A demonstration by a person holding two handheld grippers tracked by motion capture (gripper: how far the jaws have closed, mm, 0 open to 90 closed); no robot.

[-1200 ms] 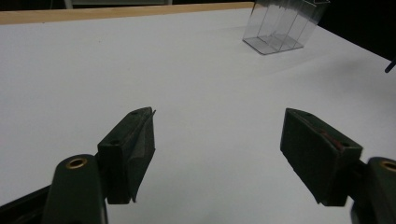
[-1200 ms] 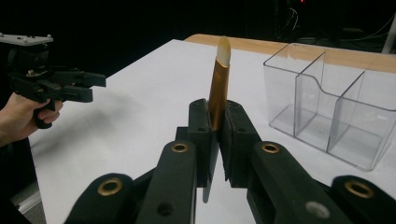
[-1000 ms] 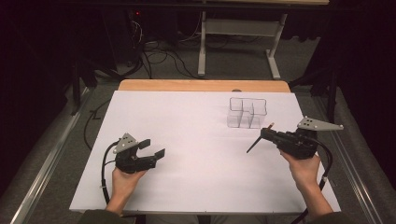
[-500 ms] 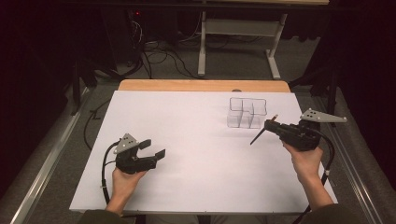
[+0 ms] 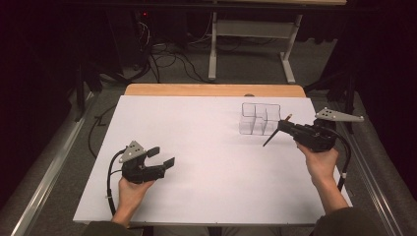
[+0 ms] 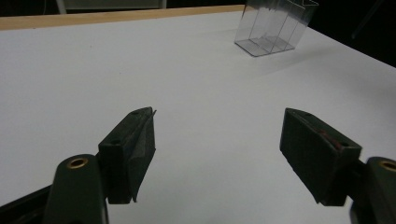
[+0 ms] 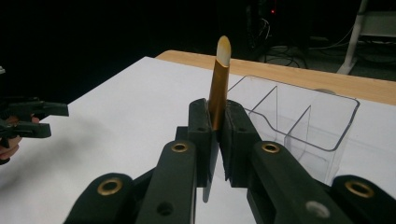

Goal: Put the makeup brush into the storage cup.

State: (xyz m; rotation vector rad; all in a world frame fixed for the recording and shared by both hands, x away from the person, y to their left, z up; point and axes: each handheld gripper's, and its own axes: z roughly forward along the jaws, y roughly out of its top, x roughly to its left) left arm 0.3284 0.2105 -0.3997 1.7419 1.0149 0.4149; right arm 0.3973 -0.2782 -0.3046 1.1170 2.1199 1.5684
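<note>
While the right gripper (image 5: 284, 127) clenches its fingers on a pencil (image 7: 219, 84) beside the clear organizer (image 5: 259, 118) near the bench's far right corner, the left gripper (image 5: 162, 157) rests released; next it likely needs tipping into a compartment.

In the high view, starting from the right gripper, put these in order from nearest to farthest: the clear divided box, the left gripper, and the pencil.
1. pencil: clamped in the right gripper, slanting down to its left.
2. clear divided box: just left of the right gripper, towards the table's far edge.
3. left gripper: far across the white table, near the front left.
</note>
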